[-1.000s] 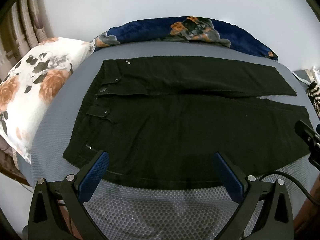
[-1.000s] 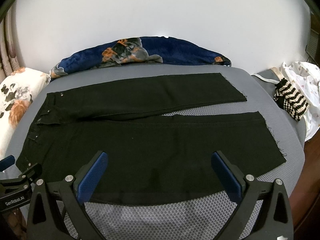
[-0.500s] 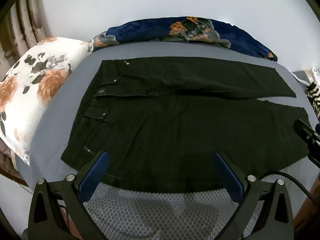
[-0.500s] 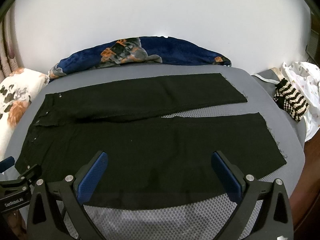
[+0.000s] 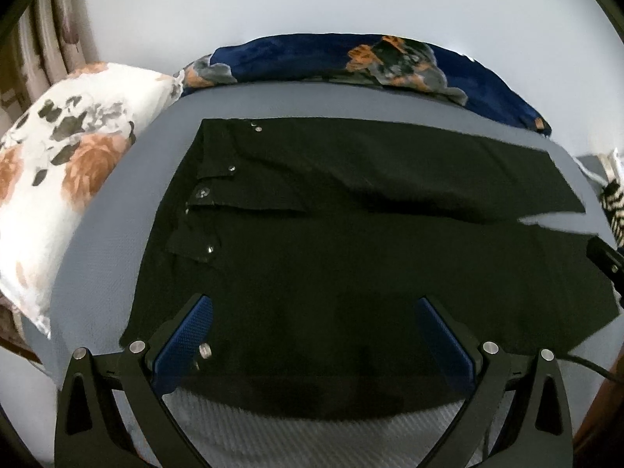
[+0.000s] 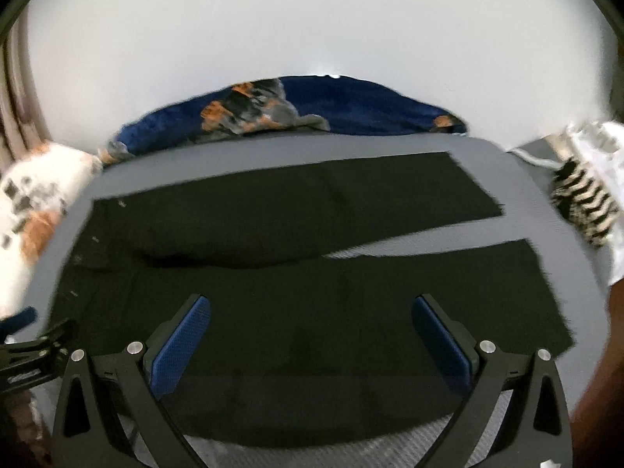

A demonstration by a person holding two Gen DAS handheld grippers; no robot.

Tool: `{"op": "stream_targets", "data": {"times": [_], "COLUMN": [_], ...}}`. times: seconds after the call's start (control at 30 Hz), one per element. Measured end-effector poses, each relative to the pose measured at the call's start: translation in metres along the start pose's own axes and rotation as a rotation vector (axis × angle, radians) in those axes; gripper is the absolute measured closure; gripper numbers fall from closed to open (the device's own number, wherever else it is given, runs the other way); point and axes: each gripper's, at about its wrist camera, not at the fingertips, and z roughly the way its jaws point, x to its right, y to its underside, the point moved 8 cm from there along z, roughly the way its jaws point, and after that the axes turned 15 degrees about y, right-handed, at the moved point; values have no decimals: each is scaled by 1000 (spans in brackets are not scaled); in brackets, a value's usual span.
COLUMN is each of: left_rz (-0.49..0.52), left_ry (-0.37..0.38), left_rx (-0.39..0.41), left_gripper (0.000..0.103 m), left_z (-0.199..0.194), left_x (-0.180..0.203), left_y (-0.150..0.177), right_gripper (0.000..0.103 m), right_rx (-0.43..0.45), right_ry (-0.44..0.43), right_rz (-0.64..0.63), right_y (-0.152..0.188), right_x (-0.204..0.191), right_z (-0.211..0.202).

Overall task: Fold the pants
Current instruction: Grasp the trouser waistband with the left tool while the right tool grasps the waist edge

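Both claws, left claw [image 5: 314, 335] and right claw [image 6: 312, 333], hang spread wide and empty over the near hem of the black pants [image 5: 351, 241], which lie flat mid-frame on the grey bed [image 5: 117, 241]. Pinching one layer only, or grabbing mesh beneath, would skew the fold.

Both grippers, left [image 5: 314, 335] and right [image 6: 312, 333], advanced over the pants [image 5: 351, 241].
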Motion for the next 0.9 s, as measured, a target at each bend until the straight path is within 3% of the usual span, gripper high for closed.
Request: {"op": "stream_targets", "data": {"times": [0.23, 0.37, 0.53, 0.63, 0.7, 0.77, 0.9], "left_rz": [-106, -186, -249, -287, -325, -361, -388], "left_ry": [35, 142, 257, 320, 376, 412, 453], "left_rx": [34, 80, 75, 64, 45, 19, 1], "left_gripper": [0, 1, 8, 20, 35, 41, 43], "left_z": [10, 21, 46, 66, 82, 97, 117], "left_x": [-68, -108, -146, -169, -183, -195, -211], "left_y": [-55, -87, -119, -134, -142, -144, -149], "right_gripper": [0, 0, 0, 0, 0, 0, 0], "right_rx": [-19, -71, -105, -108, -120, -137, -161], "right_ry": [-151, -248, -226, -210, -200, -195, -181], "right_rz": [29, 92, 141, 130, 118, 106, 87], "right_y": [-34, -51, -71, -78, -80, -80, -80], "right_x": [-24, -35, -41, -48, -53, -59, -71], "right_z": [24, 43, 69, 81, 89, 98, 115]}}
